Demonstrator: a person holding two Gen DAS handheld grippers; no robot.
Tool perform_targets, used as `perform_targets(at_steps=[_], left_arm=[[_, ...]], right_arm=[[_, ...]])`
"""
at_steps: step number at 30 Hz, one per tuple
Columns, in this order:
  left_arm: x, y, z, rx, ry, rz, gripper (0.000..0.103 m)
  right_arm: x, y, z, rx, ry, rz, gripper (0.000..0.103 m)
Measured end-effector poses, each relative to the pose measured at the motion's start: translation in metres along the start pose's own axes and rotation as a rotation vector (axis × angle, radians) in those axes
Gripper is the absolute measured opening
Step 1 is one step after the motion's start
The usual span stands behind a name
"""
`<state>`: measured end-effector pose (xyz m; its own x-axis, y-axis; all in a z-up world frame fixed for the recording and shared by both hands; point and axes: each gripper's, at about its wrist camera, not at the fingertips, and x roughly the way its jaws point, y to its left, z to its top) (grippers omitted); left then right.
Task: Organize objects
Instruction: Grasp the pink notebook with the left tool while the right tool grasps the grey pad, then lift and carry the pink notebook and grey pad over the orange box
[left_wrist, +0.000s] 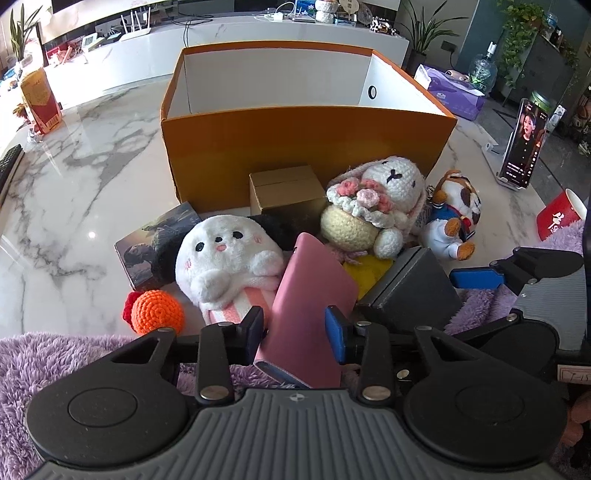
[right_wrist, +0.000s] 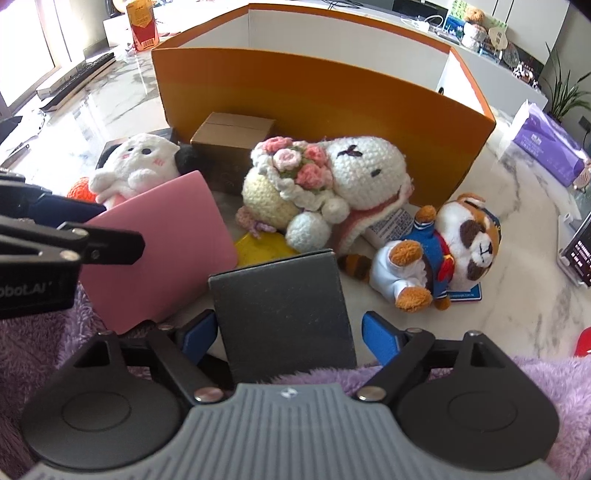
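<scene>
Tilted pink case (beside black box)

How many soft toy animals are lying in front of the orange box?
3. A white bunny on the left, a crocheted rabbit holding flowers in the middle, and a brown-and-white dog on the right. Others may be hidden underneath.

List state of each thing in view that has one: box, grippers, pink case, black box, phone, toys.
Orange box: open-topped, no contents visible.
Left gripper: shut on pink case, case tilted up.
Right gripper: open, straddling black box, pads clear.
Small cardboard box: closed.
Phone: upright on stand, screen on.
Raccoon plush: lying on its side.
</scene>
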<state>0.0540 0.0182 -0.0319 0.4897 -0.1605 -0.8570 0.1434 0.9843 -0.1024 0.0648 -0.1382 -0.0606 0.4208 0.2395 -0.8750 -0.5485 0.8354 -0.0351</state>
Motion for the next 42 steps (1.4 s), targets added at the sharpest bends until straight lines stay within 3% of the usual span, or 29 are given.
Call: perform_targets(at_steps=[10,15,17,22,29,42], left_arm=[[0.006,0.011,0.004,-0.085,0.052,-0.091,0.047],[0.016,0.011,0.006,-0.134,0.086,-0.197,0.044],[0.019,0.007,0.005,-0.135,0.085,-0.183,0.037],[0.024,-0.001,0.005,-0.106,0.093,-0.168,0.035],[0.023,-0.001,0.001,-0.114,0.071,-0.116,0.021],[-0.033,0.008,0.021,-0.160,-0.090,-0.138,0.021]], right_arm=[[0.018,-0.014,0.000,0.056,0.049,0.091,0.083],[0.018,-0.011,0.000,0.035,0.043,0.096,0.083],[0.017,-0.012,0.000,0.037,0.044,0.097,0.083],[0.017,-0.015,0.000,0.047,0.046,0.105,0.083],[0.012,-0.009,0.003,-0.013,0.009,0.091,0.081],[-0.033,-0.008,0.010,-0.128,-0.103,0.076,0.080]])
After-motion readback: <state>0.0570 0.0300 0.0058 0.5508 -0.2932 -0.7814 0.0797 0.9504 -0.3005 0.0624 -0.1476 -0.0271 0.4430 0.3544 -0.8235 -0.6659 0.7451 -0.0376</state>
